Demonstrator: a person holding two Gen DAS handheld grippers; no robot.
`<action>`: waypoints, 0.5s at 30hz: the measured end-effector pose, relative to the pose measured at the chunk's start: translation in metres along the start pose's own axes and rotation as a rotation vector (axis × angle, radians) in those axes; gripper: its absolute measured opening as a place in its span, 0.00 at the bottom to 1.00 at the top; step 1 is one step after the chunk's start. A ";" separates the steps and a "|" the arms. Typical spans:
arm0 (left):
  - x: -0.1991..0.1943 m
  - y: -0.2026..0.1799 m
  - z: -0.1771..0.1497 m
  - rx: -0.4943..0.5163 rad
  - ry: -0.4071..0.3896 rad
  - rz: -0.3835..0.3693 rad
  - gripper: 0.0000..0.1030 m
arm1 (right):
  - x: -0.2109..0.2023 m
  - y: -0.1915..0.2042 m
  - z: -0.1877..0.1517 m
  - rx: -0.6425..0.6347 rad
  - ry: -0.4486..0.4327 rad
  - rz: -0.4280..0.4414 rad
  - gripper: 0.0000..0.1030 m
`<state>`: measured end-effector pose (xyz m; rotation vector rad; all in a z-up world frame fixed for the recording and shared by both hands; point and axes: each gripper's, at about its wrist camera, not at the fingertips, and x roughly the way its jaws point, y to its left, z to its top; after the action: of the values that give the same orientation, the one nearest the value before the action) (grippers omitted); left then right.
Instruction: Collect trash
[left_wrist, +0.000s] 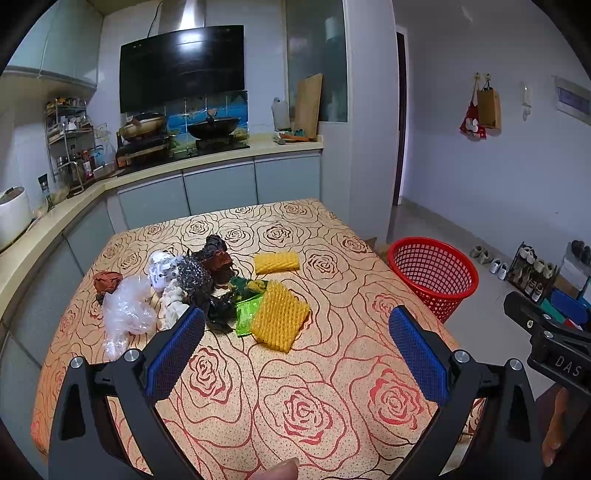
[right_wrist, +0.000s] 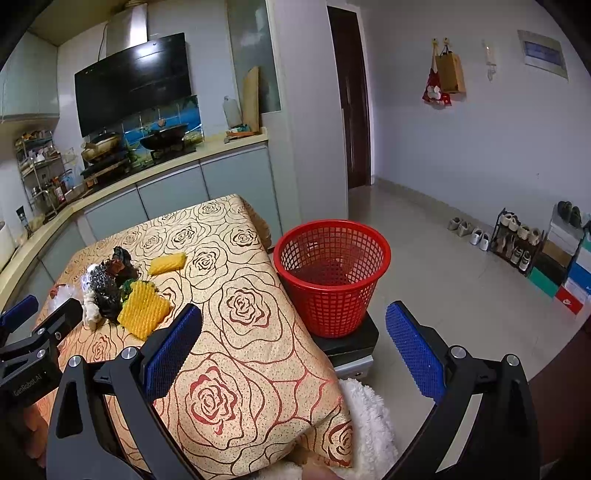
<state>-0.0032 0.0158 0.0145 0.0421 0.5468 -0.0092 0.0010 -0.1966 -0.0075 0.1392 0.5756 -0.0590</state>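
A heap of trash lies on the rose-patterned table (left_wrist: 332, 369): a yellow foam net (left_wrist: 279, 319), a second yellow foam net (left_wrist: 276, 261) farther back, a green wrapper (left_wrist: 247, 314), a black bag (left_wrist: 216, 299), a clear plastic bag (left_wrist: 125, 312), white paper (left_wrist: 160, 267) and a brown wad (left_wrist: 107, 281). My left gripper (left_wrist: 295, 343) hangs open above the table, short of the heap. My right gripper (right_wrist: 295, 339) is open over the table's right edge, nothing between its blue pads. The red mesh bin (right_wrist: 332, 277) stands beside the table; the near foam net (right_wrist: 144, 308) shows left.
The bin (left_wrist: 434, 275) sits on a low dark box (right_wrist: 351, 341) at the table's right side. A kitchen counter (left_wrist: 207, 158) with stove and pans runs behind. Shoes and a rack (right_wrist: 517, 243) line the right wall. White fleece (right_wrist: 369, 424) lies under the table's near corner.
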 end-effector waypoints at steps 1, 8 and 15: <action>0.000 0.000 0.000 0.000 -0.001 0.000 0.94 | 0.000 0.000 0.000 0.000 0.000 0.000 0.94; 0.000 0.000 0.000 -0.001 0.000 0.000 0.94 | 0.000 0.000 0.001 0.002 0.002 0.002 0.94; 0.002 0.003 -0.002 -0.006 0.007 0.002 0.94 | 0.000 -0.001 0.001 0.000 0.003 0.002 0.94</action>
<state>-0.0025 0.0185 0.0113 0.0369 0.5540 -0.0054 0.0018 -0.1974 -0.0072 0.1397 0.5784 -0.0565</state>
